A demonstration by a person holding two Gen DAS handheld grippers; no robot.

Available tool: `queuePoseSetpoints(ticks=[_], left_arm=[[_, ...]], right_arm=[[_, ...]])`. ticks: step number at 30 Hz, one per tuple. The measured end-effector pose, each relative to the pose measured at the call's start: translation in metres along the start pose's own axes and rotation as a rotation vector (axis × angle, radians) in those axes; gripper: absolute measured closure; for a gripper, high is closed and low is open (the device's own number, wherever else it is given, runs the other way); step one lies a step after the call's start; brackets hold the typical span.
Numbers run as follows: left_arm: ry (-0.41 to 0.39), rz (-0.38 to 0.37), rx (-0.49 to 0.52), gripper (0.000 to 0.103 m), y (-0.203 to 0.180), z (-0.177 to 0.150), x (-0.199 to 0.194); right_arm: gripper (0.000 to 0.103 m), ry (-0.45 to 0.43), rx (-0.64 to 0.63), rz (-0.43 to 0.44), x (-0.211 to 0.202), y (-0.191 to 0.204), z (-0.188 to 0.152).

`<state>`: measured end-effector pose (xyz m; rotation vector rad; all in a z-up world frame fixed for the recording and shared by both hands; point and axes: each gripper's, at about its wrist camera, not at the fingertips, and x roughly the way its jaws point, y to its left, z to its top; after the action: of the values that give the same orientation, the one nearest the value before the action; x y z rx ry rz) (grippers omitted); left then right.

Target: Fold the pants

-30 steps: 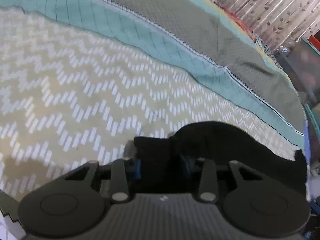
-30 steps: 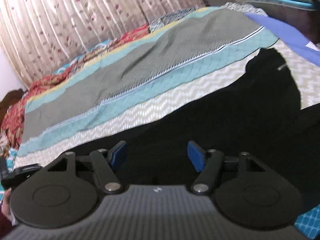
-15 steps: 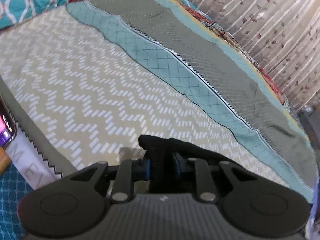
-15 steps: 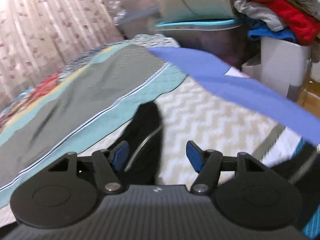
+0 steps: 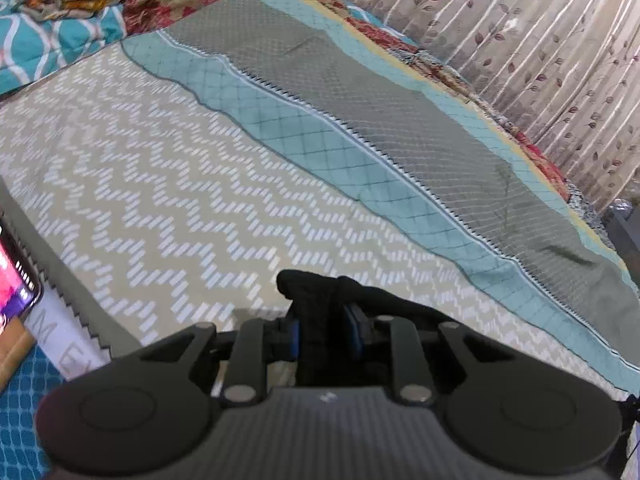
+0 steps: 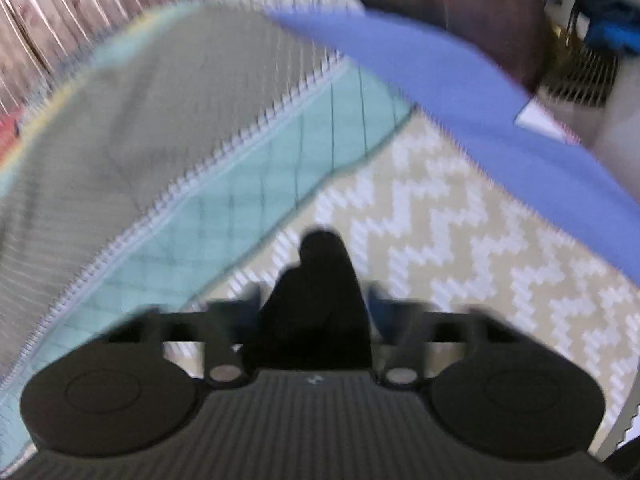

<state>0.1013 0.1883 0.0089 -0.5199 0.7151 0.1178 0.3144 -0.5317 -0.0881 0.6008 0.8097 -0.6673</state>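
Note:
The black pants (image 5: 320,300) are bunched between the blue pads of my left gripper (image 5: 325,334), which is shut on them just above the beige zigzag bedspread (image 5: 160,184); black cloth trails off to the right. In the blurred right wrist view, a fold of the black pants (image 6: 320,300) stands between the fingers of my right gripper (image 6: 314,308), which is closed in on it over the zigzag bedspread (image 6: 460,240).
A teal and grey quilt (image 5: 400,120) lies across the far side of the bed, with curtains (image 5: 540,40) behind. A lit phone (image 5: 12,276) sits at the left edge. A blue cloth (image 6: 480,100) runs along the bed's right side.
My right gripper swung from over the spread pants to their end and closed on a fold of them. My left gripper kept its hold and lifted slightly.

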Motion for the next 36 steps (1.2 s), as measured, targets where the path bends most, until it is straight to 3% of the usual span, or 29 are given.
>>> queuePoseSetpoints(ticks=[2,6,9,12,16,20,22,24,25,26,29,31,33,36], left_arm=[[-0.009,-0.032,-0.008,0.083,-0.003,0.006,-0.005],[-0.035,-0.125,-0.038,0.084,-0.007,0.010,-0.028],[-0.061,-0.195,-0.056,0.084,-0.005,0.004,-0.053],[-0.088,-0.251,-0.046,0.084,0.000,-0.010,-0.081],[-0.052,-0.318,-0.002,0.083,0.011,-0.046,-0.115],[0.053,-0.305,0.017,0.082,0.027,-0.088,-0.132],[0.122,-0.285,0.012,0.076,0.036,-0.107,-0.135],[0.147,-0.258,0.007,0.071,0.041,-0.121,-0.141],[0.152,-0.251,0.009,0.065,0.045,-0.126,-0.145],[0.156,-0.249,0.006,0.062,0.048,-0.128,-0.148],[0.160,-0.251,-0.004,0.050,0.056,-0.130,-0.160],[0.168,-0.252,-0.024,0.044,0.060,-0.129,-0.165],[0.174,-0.267,-0.053,0.044,0.065,-0.131,-0.166],[0.186,-0.304,-0.111,0.042,0.071,-0.131,-0.165]], right_arm=[[0.088,-0.061,0.096,0.070,-0.020,-0.015,0.004],[0.089,-0.201,0.320,0.332,-0.080,-0.071,0.010],[0.090,-0.257,0.419,0.454,-0.122,-0.123,0.001],[0.091,-0.300,0.456,0.522,-0.162,-0.182,-0.031],[0.091,-0.289,0.468,0.488,-0.193,-0.257,-0.097],[0.091,-0.185,0.560,0.325,-0.188,-0.329,-0.169],[0.079,-0.162,0.657,0.285,-0.188,-0.354,-0.197],[0.079,-0.193,0.739,0.283,-0.195,-0.366,-0.212],[0.067,-0.206,0.763,0.255,-0.201,-0.366,-0.214],[0.063,-0.223,0.762,0.229,-0.207,-0.365,-0.214],[0.062,-0.281,0.674,0.242,-0.229,-0.346,-0.207],[0.062,-0.296,0.551,0.320,-0.244,-0.320,-0.204],[0.062,-0.259,0.347,0.397,-0.254,-0.273,-0.206],[0.061,-0.172,-0.071,0.527,-0.269,-0.177,-0.235]])
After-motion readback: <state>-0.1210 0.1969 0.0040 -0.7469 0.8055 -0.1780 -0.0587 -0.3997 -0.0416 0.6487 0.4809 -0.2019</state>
